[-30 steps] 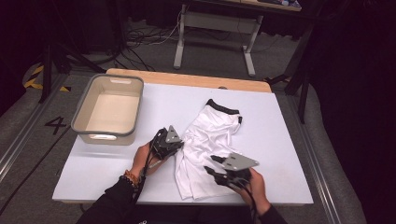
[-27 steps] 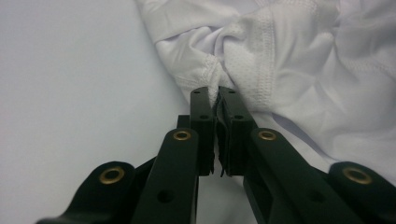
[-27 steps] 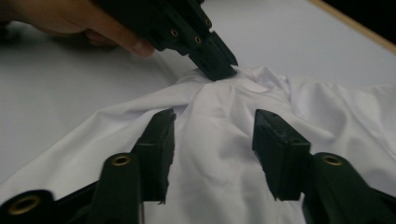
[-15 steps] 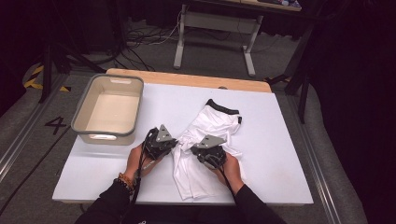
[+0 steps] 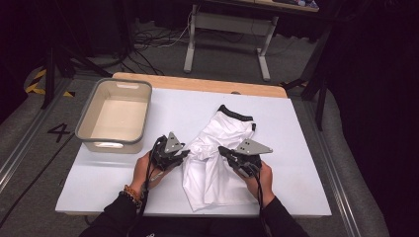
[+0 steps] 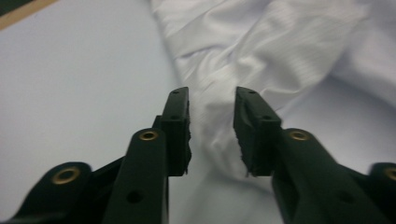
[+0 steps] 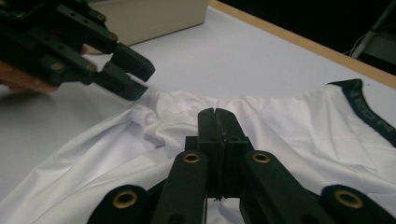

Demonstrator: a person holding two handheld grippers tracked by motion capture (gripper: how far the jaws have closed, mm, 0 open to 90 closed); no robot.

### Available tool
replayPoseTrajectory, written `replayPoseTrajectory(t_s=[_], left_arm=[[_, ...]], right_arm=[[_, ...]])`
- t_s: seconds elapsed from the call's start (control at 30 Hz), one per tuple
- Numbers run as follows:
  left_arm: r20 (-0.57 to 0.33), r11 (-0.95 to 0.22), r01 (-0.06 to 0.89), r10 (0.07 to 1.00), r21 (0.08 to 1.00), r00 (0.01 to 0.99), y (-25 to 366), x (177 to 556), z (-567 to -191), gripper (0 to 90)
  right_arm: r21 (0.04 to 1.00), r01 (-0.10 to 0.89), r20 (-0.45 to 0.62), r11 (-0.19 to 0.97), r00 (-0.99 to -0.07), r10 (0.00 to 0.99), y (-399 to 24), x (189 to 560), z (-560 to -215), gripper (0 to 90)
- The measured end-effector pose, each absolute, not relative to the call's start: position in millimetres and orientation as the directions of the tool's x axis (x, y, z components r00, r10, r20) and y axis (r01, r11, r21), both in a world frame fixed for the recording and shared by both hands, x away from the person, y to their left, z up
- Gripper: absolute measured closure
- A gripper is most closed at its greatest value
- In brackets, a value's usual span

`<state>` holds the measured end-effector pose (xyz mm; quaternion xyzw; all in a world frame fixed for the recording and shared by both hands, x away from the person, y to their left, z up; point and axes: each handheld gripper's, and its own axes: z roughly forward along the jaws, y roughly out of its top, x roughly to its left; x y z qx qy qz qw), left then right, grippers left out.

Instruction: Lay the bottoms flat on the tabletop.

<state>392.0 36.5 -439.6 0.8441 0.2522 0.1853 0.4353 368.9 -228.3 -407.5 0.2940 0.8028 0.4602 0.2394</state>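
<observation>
White shorts [image 5: 212, 170] with a black waistband [image 5: 236, 114] lie crumpled on the white table [image 5: 296, 138]. My left gripper [image 5: 187, 154] rests at the cloth's left edge. In the left gripper view its jaws [image 6: 211, 100] have just been opening; a raised fold of the shorts [image 6: 280, 56] lies between the pads, which do not press on it. My right gripper [image 5: 221, 149] hovers over the middle of the shorts. In the right gripper view its jaws [image 7: 216, 114] are shut together above the cloth [image 7: 299, 135], with nothing seen between them. The left gripper [image 7: 140, 79] shows there at upper left.
A beige bin [image 5: 113, 143] with a grey rim stands on the table's left part, just beyond my left hand. Bare tabletop lies right of the shorts and along the front edge. Past the table's wooden far edge [image 5: 197, 84], a metal stand [image 5: 227, 29] and cables sit on the floor.
The right gripper swung in to the cloth's middle beside the left one and shut, then drew back to the right. The left gripper stayed put and its jaws opened.
</observation>
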Motion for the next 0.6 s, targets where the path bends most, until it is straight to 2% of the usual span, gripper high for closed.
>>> replayPoseTrajectory(t_s=[0.17, 0.4, 0.5, 0.6], left_arm=[[0.158, -0.584, 0.21, 0.515, 0.784, 0.843, 6, 387, -440, 51.9], [0.181, -0.626, 0.225, 0.517, 0.747, 0.836, -15, 393, -449, 40.0], [0.226, -0.622, 0.222, 0.558, 0.751, 0.798, -17, 397, -450, 39.9], [0.263, -0.587, 0.221, 0.626, 0.779, 0.734, -11, 400, -448, 47.4]], right_arm=[[0.9, 0.255, -0.083, 0.353, -0.695, 0.714, -233, 369, -403, 90.0], [0.91, 0.263, -0.056, 0.32, -0.688, 0.723, -236, 369, -400, 90.0], [0.912, 0.261, -0.052, 0.317, -0.692, 0.72, -237, 368, -399, 90.0], [0.909, 0.266, -0.043, 0.321, -0.706, 0.707, -235, 368, -400, 90.0]])
